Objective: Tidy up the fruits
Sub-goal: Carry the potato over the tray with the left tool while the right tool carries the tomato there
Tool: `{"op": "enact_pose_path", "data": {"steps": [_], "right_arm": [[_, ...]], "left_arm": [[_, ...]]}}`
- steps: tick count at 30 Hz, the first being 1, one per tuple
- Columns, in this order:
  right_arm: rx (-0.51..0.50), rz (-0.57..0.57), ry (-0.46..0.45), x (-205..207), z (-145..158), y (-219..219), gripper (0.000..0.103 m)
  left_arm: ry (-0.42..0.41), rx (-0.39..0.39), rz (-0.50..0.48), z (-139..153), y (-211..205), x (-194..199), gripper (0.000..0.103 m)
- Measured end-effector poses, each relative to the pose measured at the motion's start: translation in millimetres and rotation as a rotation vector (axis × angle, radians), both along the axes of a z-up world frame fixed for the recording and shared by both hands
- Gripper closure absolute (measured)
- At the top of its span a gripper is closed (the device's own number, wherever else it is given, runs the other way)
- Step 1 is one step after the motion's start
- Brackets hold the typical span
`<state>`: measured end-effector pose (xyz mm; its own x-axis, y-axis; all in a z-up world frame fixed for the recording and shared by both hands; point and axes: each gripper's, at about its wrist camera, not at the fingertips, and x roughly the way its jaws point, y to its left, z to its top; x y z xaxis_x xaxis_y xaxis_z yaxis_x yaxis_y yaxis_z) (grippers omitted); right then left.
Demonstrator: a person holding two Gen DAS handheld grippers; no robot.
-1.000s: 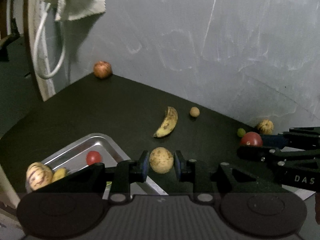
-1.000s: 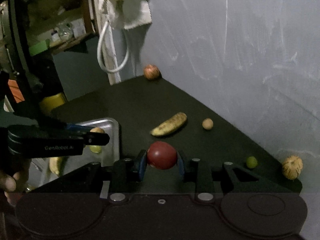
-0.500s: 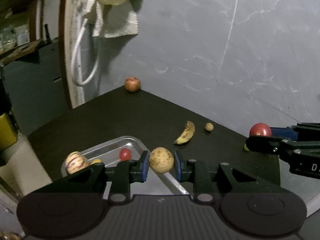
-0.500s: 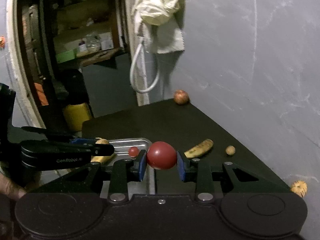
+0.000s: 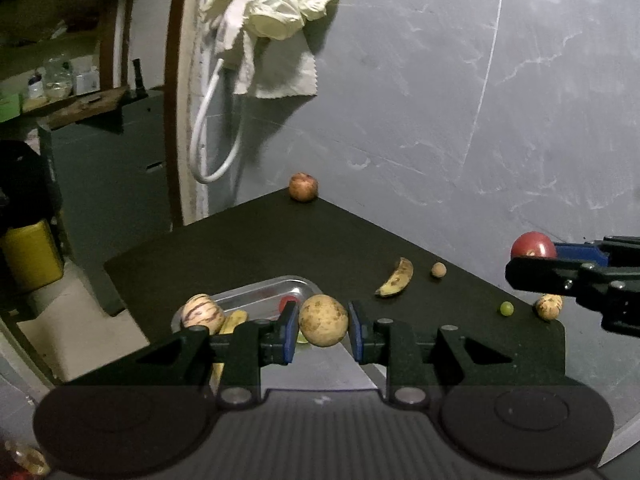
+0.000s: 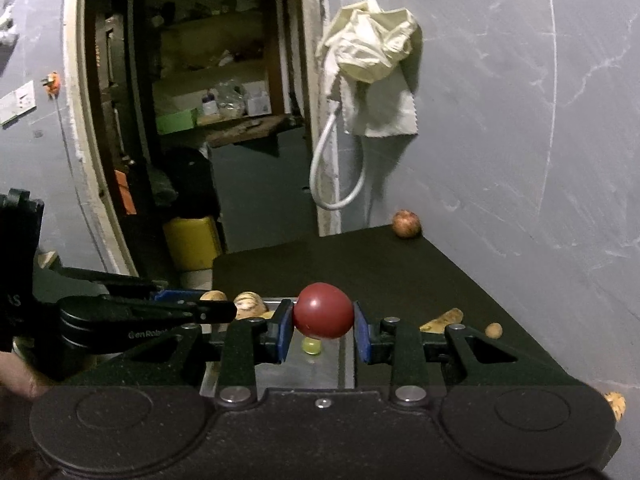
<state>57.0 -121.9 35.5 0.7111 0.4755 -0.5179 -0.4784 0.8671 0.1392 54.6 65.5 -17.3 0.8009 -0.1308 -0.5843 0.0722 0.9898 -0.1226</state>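
My left gripper is shut on a round tan speckled fruit, held above the near end of a metal tray. In the tray lie a striped fruit, a small banana and a small red fruit. My right gripper is shut on a red tomato, held over the tray and a green grape in it. On the black table lie a banana, a small brown fruit, a green grape, a beige striped fruit and a reddish fruit in the far corner.
A grey wall borders the table's far and right sides. A cloth and a white cable loop hang near the door frame. Beyond the table's left edge stands a yellow canister. A person's hand holds the left gripper.
Both grippers have risen and drawn back from the table, each still holding its fruit. The tray now lies below and ahead of them, and more of the wall and doorway shows.
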Motion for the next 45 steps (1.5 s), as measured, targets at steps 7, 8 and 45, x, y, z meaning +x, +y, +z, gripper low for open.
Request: {"op": "enact_pose_path", "data": {"steps": [7,8,45], "right_arm": [[0.022,0.037,0.016,-10,-2,3,0.069],[0.026,0.039,0.025,-9,-5,4,0.069],[-0.169,0.117,0.247,93,-133,74,0.069]], "left_arm": [[0.02,0.01,0.039,-3,9,-17,0.075],[0.028,0.012,0.043,-5,11,-18,0.075],[0.319,-0.036,-0.089,-123,45,139,0.075]]}}
